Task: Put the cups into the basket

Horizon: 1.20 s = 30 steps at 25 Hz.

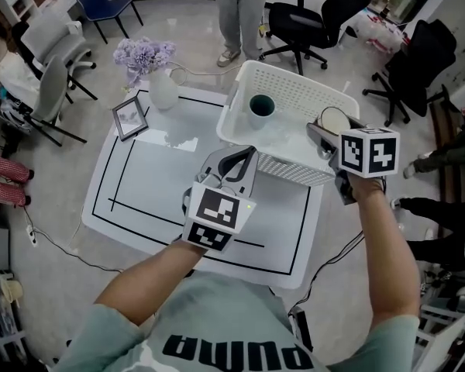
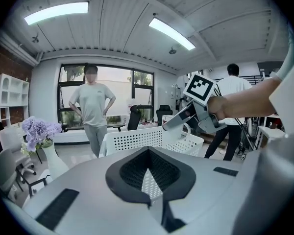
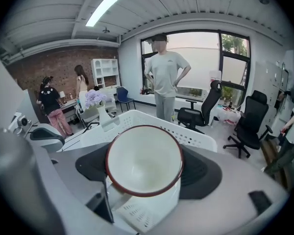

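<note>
White perforated basket (image 1: 294,91) on the table (image 1: 163,180), dark cup (image 1: 261,105) upright inside it, your right gripper (image 1: 329,132) pinching a red-rimmed white cup (image 3: 144,161) at the basket's right side, your left gripper (image 1: 244,157) pressed together on nothing.

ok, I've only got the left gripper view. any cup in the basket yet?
Observer: Yes. Head view: a dark green cup stands upright in the white basket, toward its far left.
Operator: what's the other one holding?
Observer: The right claw is shut on a white cup with a red rim, mouth facing its camera.
Operator: any more cups out?
Observer: None on the visible tabletop; only a vase of purple flowers and a picture frame.
</note>
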Motion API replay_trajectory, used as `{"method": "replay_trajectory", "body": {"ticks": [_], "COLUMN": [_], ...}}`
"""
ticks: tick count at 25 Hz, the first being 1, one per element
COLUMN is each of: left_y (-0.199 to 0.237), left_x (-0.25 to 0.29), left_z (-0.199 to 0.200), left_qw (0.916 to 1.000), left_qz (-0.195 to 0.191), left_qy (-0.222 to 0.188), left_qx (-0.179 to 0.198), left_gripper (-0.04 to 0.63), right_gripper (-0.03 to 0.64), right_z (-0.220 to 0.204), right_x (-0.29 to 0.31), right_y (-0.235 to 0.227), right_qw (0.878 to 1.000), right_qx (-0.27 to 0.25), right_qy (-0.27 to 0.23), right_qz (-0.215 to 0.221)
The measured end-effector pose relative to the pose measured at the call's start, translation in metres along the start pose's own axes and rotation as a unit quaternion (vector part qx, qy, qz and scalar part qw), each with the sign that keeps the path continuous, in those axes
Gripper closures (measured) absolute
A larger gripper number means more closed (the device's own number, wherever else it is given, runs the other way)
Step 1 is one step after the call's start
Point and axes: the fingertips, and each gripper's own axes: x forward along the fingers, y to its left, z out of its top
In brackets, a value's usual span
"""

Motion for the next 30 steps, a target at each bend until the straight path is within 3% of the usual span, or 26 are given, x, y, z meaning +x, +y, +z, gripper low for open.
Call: {"method": "replay_trajectory", "body": {"ticks": [18, 30], "left_y": [0.026, 0.038], "left_x": [0.023, 0.031], "left_z": [0.008, 0.010], "left_qw": [0.9998, 0.9998], "left_qz": [0.015, 0.009], "left_qy": [0.013, 0.014], "left_qx": [-0.004, -0.008], "left_gripper": [0.589, 0.589], "right_gripper": [0.219, 0.219], "right_z": [-0.027, -0.058], "right_x": [0.076, 0.102], "right_y": [-0.062, -0.097], "right_qw": [0.991, 0.957], "right_qx": [0.095, 0.225], "right_qy": [0.046, 0.063], "right_qz": [-0.088, -0.173]}}
